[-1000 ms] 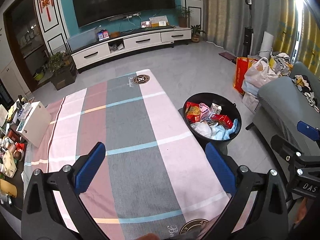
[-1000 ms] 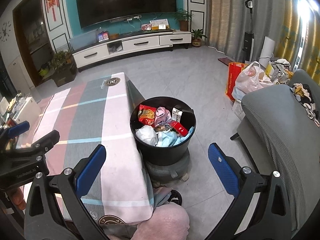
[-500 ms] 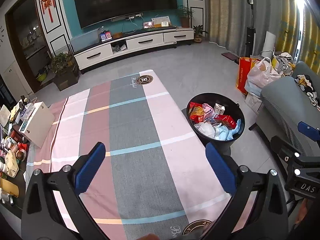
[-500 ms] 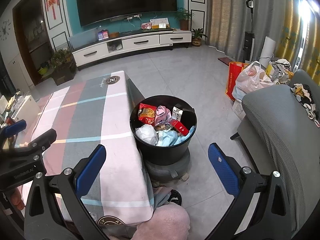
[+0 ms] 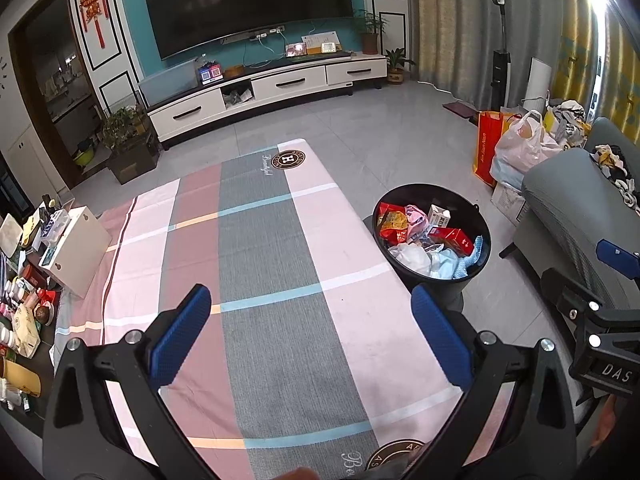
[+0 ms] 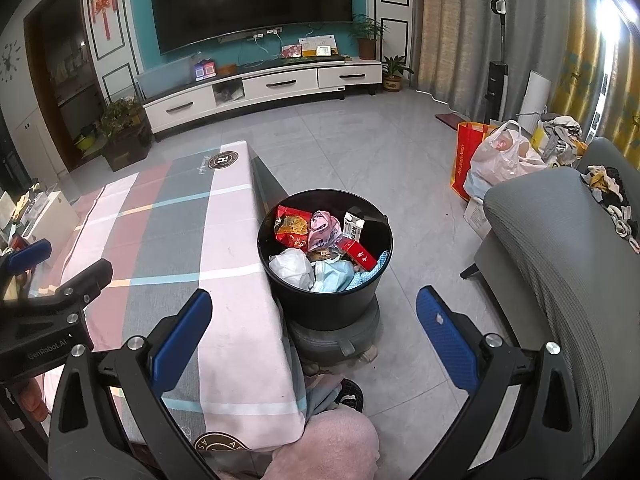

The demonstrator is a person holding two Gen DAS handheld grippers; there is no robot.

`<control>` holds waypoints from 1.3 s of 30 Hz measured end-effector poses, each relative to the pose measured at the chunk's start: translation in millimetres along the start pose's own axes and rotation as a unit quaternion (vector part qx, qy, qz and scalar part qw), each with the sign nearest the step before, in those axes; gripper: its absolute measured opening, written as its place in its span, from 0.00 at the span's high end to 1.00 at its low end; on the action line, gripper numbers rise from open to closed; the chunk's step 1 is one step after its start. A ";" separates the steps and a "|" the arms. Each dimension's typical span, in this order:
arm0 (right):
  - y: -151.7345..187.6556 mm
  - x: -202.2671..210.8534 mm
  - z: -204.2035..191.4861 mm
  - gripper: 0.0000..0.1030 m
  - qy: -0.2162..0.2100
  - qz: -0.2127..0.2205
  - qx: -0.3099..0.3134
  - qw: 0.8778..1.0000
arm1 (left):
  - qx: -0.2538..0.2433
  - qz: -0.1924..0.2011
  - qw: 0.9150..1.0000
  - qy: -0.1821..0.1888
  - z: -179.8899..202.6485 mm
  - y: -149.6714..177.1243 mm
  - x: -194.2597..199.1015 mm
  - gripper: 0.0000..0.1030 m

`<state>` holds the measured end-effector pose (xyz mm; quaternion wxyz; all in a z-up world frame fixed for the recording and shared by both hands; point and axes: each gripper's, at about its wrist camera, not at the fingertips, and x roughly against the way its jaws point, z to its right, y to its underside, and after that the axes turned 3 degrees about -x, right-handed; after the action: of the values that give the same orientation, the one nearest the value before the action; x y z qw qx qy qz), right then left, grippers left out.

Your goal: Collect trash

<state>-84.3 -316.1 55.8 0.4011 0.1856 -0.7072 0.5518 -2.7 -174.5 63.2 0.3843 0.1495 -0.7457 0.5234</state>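
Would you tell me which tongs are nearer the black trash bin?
Right. The right tongs hang open just in front of the black trash bin; the left tongs hover open over the tablecloth beside it.

Dim room, window point(image 5: 600, 8) glare upper right, fisheye bending, dark corners

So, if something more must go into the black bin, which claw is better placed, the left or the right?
Probably the right claw: the black trash bin lies just ahead between its open fingers. The left claw, also open and empty, hangs over the tablecloth, with the bin off to its right.
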 end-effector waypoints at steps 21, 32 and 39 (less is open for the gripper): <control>1.1 -2.5 0.0 0.03 -0.001 0.000 0.003 1.000 | -0.003 0.000 1.000 -0.004 0.0 0.5 -0.5 0.03; 0.8 -2.6 -0.4 0.03 -0.001 -0.001 0.003 1.000 | -0.003 0.000 1.000 -0.003 -0.8 0.4 -0.9 0.03; 0.3 -2.2 -0.7 0.03 -0.002 -0.001 0.002 1.000 | -0.002 -0.001 1.000 -0.003 -0.1 0.3 -0.6 0.03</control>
<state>-82.9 -315.7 54.0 0.4001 0.1881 -0.7065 0.5527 -2.4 -174.4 62.6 0.3828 0.1505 -0.7479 0.5210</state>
